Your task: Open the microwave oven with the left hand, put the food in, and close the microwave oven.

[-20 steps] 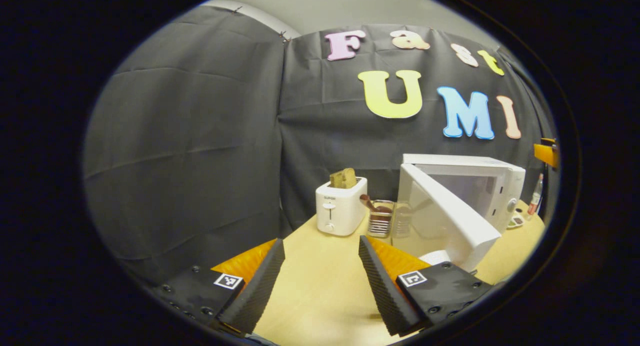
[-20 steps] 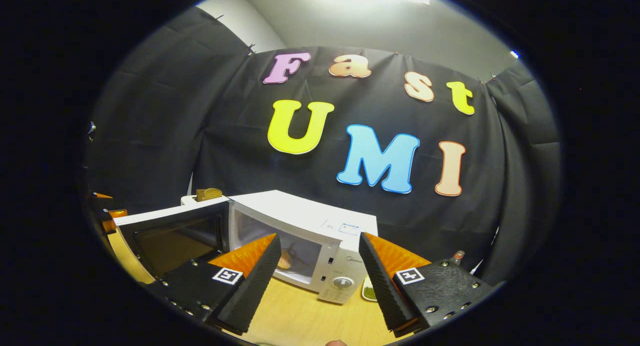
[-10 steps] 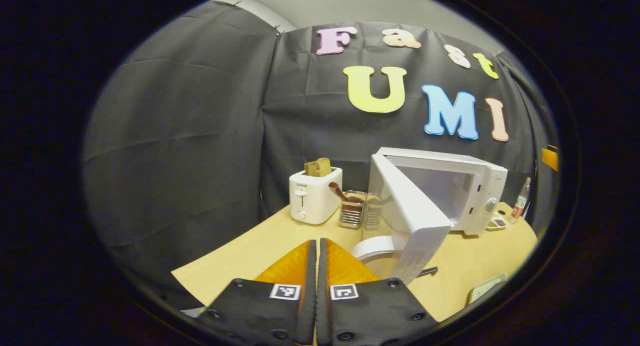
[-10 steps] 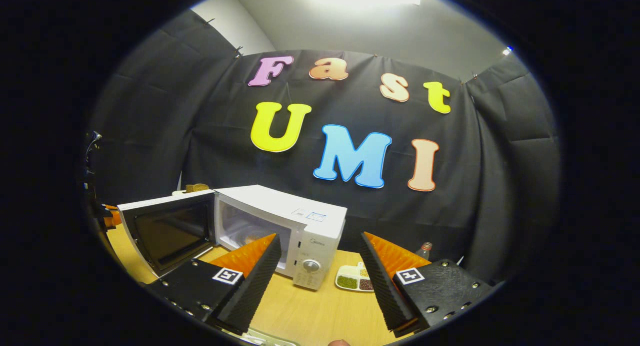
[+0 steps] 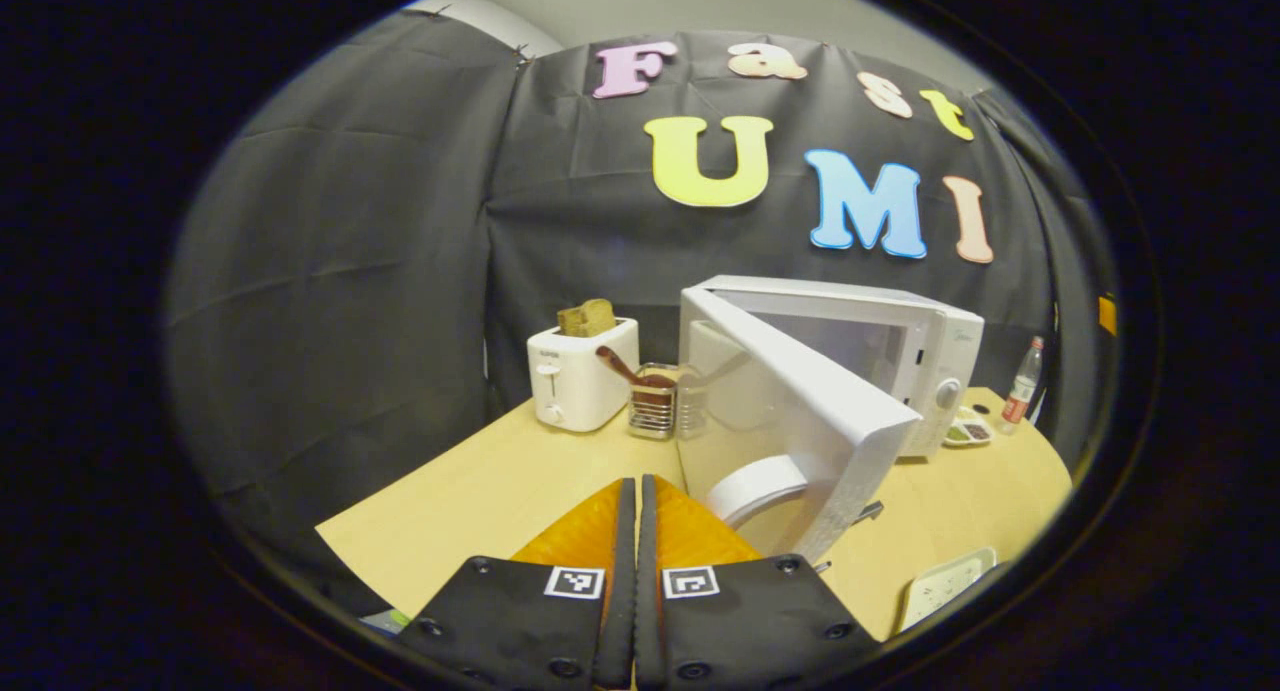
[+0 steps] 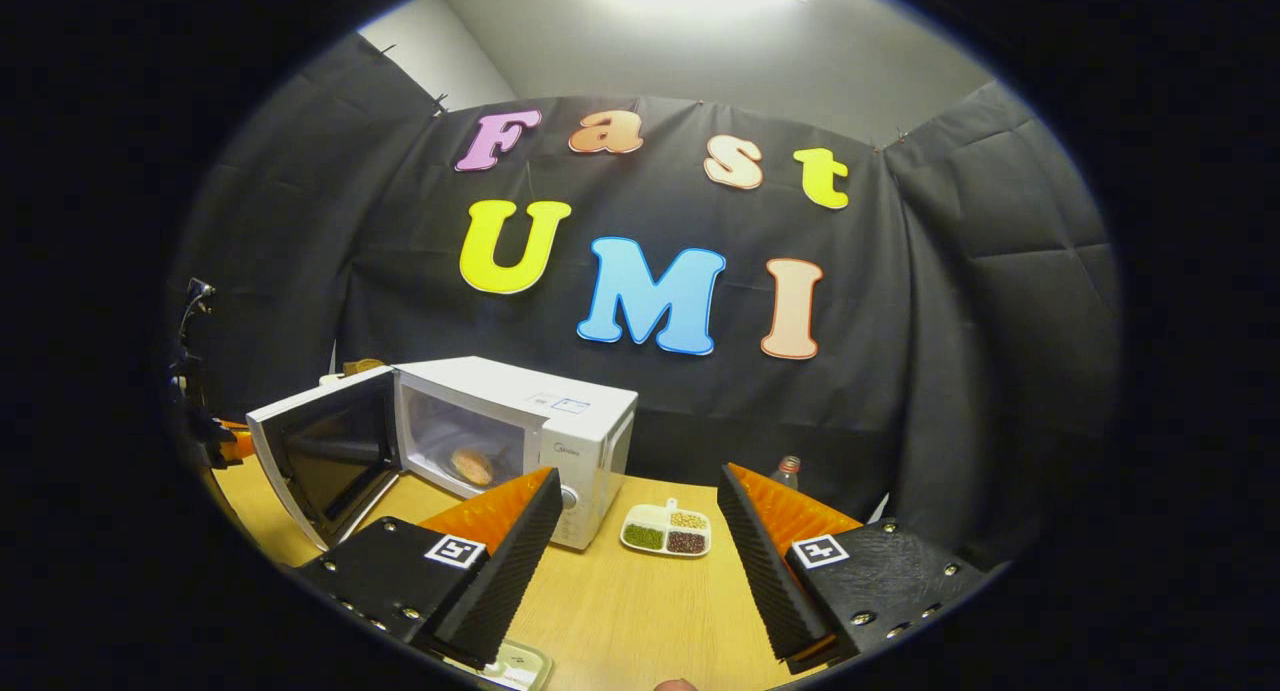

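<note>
Two claws face a white box-shaped microwave oven (image 6: 540,426) that stands on the pale wooden table (image 6: 620,611) with its door (image 6: 320,451) swung wide on the left hinge. In the right gripper view, a round brownish piece of food (image 6: 470,463) lies inside the lit cavity. The right claw (image 6: 630,561) has its fingers spread well apart with nothing between them, held above the table in front of the oven. Just right of the oven sits a white divided dish of beans (image 6: 666,531), and behind it a small clear bottle (image 6: 788,468). In the left gripper view, the left claw (image 5: 632,571) has its fingers pressed together, gripping nothing, just short of the open door's outer face (image 5: 800,411). Left of the oven stand a wire utensil holder with a brown spoon (image 5: 652,406) and a white toaster with bread in its slot (image 5: 582,371).
</note>
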`<state>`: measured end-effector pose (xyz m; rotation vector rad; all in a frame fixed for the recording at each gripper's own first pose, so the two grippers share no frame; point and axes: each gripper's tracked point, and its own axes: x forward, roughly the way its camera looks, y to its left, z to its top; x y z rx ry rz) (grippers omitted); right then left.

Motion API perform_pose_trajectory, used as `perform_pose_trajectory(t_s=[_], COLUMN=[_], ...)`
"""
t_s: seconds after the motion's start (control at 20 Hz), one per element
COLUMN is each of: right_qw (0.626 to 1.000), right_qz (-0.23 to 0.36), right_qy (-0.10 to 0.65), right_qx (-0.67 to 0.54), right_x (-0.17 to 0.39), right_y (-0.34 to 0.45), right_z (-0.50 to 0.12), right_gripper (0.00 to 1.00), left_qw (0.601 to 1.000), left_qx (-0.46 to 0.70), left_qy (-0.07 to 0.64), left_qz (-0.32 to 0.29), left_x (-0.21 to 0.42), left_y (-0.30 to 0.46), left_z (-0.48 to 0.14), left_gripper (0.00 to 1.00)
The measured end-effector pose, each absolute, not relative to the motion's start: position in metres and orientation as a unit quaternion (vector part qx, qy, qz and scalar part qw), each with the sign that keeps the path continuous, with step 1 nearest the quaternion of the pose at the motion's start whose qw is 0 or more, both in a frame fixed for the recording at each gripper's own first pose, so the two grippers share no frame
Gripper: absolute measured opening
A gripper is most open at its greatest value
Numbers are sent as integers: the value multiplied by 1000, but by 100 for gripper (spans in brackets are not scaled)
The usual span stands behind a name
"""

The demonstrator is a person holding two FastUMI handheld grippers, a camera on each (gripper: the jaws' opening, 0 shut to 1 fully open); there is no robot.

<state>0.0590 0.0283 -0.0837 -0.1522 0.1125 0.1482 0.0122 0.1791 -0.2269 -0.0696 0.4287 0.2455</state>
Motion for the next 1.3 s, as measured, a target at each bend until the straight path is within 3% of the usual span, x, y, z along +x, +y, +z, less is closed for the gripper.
perform_pose_trajectory(t_s=[0.2,0.25,0.45,0.5,0.55,0.65,0.75,0.8,1.25,1.3], right_qw=[993,994,995,995,995,995,995,995,994,994], right_qz=[62,57,39,37,34,28,21,14,-44,-50], right_qy=[64,64,68,67,65,61,63,63,70,70], right_qx=[-73,-72,-67,-67,-68,-73,-72,-70,-73,-75], right_x=[44,41,34,31,29,30,29,30,22,22], right_y=[3,-2,-15,-17,-18,-21,-23,-26,-44,-45], right_z=[-87,-87,-86,-85,-83,-81,-82,-81,-80,-80], right_gripper=[95,95,95,95,95,95,95,95,95,95], left_qw=[973,975,978,979,979,980,980,980,981,980], left_qx=[-28,-27,-20,-20,-21,-26,-31,-30,-16,-19], left_qy=[209,208,203,201,200,196,195,194,179,178], left_qz=[89,79,38,31,25,12,-3,-10,-74,-83], left_x=[25,30,50,56,62,73,85,91,141,145], left_y=[136,125,90,84,78,68,60,56,23,18], left_z=[-220,-219,-215,-214,-213,-210,-207,-207,-204,-205], left_gripper=[8,2,2,7,2,7,2,7,8,2])
